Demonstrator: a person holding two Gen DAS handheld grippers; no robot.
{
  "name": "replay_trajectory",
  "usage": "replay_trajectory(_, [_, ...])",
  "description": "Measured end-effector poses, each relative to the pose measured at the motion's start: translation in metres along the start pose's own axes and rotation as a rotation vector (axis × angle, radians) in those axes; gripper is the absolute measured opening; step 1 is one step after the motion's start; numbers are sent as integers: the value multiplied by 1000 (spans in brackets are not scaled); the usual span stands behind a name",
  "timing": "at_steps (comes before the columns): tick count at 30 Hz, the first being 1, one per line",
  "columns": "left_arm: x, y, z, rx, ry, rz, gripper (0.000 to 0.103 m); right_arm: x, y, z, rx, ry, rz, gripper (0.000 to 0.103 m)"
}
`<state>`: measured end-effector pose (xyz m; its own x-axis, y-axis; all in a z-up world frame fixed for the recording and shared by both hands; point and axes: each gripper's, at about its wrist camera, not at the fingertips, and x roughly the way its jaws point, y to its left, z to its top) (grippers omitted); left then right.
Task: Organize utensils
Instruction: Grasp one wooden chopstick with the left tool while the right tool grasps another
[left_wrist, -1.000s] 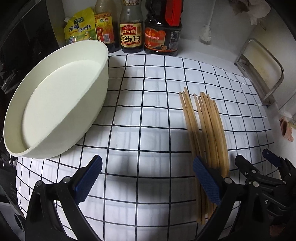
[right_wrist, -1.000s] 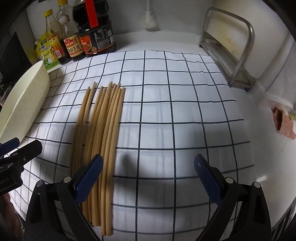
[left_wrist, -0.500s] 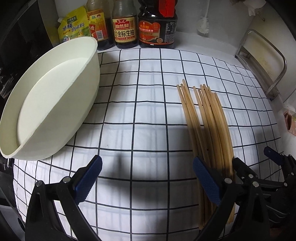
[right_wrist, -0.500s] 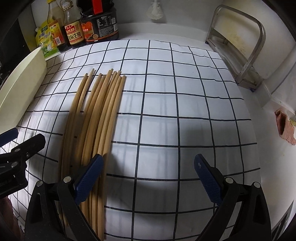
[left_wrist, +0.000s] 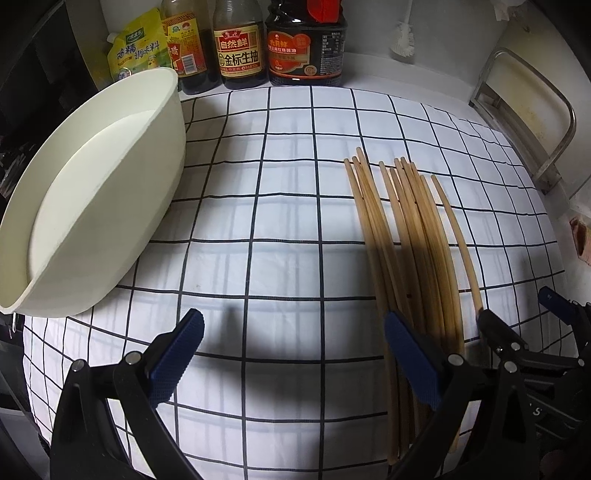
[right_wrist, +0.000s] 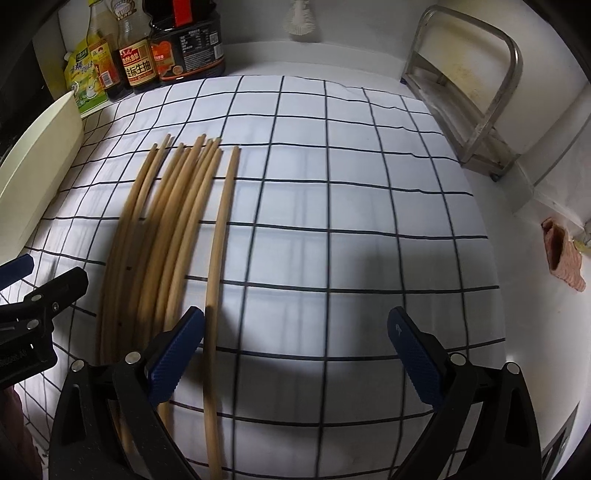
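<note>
**Chopsticks fanned on the checked cloth, both hand-held grippers spread wide**

Chopsticks (left_wrist: 410, 236) lie in a loose bundle on the white cloth (left_wrist: 258, 184) with black grid lines that covers the desk; in your left wrist view they run from the centre right down to the lower right. One chopstick (right_wrist: 218, 258) lies slightly apart on the right side of the bundle, seen in your right wrist view running from the upper centre to the bottom edge.

Your left hand-held gripper (left_wrist: 293, 354) is spread wide with nothing between its blue pads; its right pad (left_wrist: 410, 358) sits over the near ends of the bundle. Your right hand-held gripper (right_wrist: 295, 354) is also wide apart and grips nothing; the separate chopstick passes just beside its left pad (right_wrist: 177, 354), and whether they touch you cannot tell.

A cream oval tub (left_wrist: 92, 206) stands on the cloth at the left of the left view. Sauce bottles (left_wrist: 240, 48) line the wall at the upper centre. A metal rack (right_wrist: 469, 92) stands in the upper right of the right view.
</note>
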<state>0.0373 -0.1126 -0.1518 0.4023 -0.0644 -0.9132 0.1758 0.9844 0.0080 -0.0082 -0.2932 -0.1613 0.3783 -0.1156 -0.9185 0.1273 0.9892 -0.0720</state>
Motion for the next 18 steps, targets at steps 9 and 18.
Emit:
replay_trajectory(9, [9, -8, 0, 17, 21, 19, 97, 1, -9, 0, 15, -11, 8, 94])
replay_trajectory(18, [9, -8, -3, 18, 11, 37, 97, 2, -2, -4, -8, -18, -10, 94])
